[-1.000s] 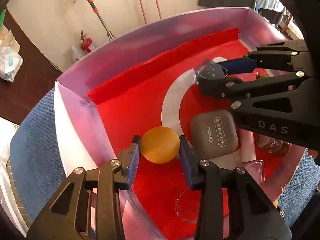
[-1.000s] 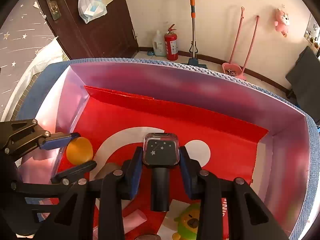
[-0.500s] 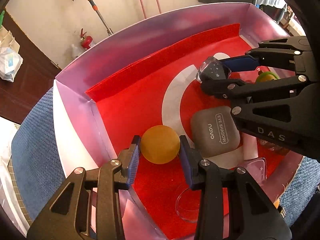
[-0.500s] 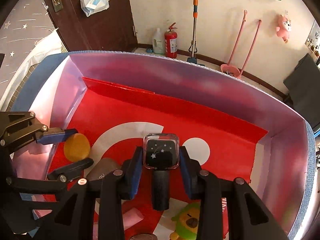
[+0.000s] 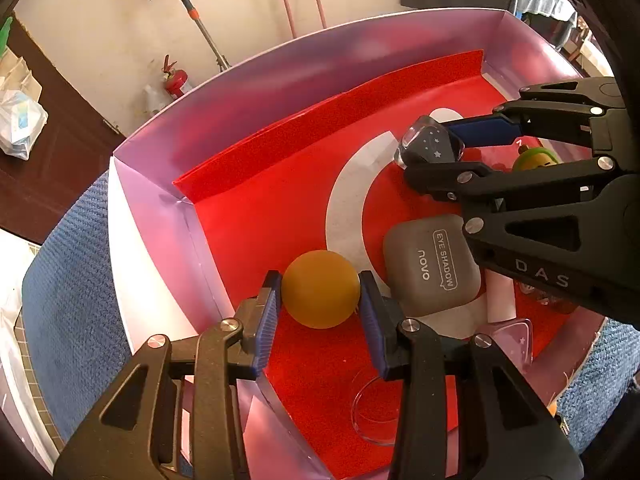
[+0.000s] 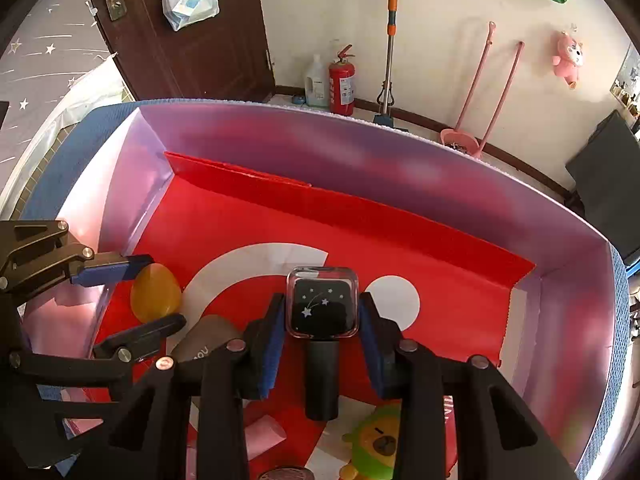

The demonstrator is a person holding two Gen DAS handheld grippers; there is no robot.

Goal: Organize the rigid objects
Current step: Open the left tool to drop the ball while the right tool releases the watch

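My left gripper (image 5: 320, 300) is shut on an orange egg-shaped ball (image 5: 320, 289), held low near the left wall of the box; the ball also shows in the right wrist view (image 6: 155, 293). My right gripper (image 6: 322, 320) is shut on a clear-capped black bottle with stars (image 6: 322, 304), over the middle of the red floor; the bottle also shows in the left wrist view (image 5: 430, 145). Both are inside a box with pale purple walls (image 6: 360, 160) and a red liner with a white ring (image 5: 280, 200).
A grey "EYE SHADOW novo" case (image 5: 430, 266) lies right of the ball. A clear round lid (image 5: 372, 412), a pink clear triangle piece (image 5: 514, 336), a pink roll (image 6: 262, 436) and a green-yellow toy figure (image 6: 376, 446) lie at the near side. Blue cloth (image 5: 68, 300) surrounds the box.
Both grippers have risen slightly with their objects still held; the box and items below look a little farther away.
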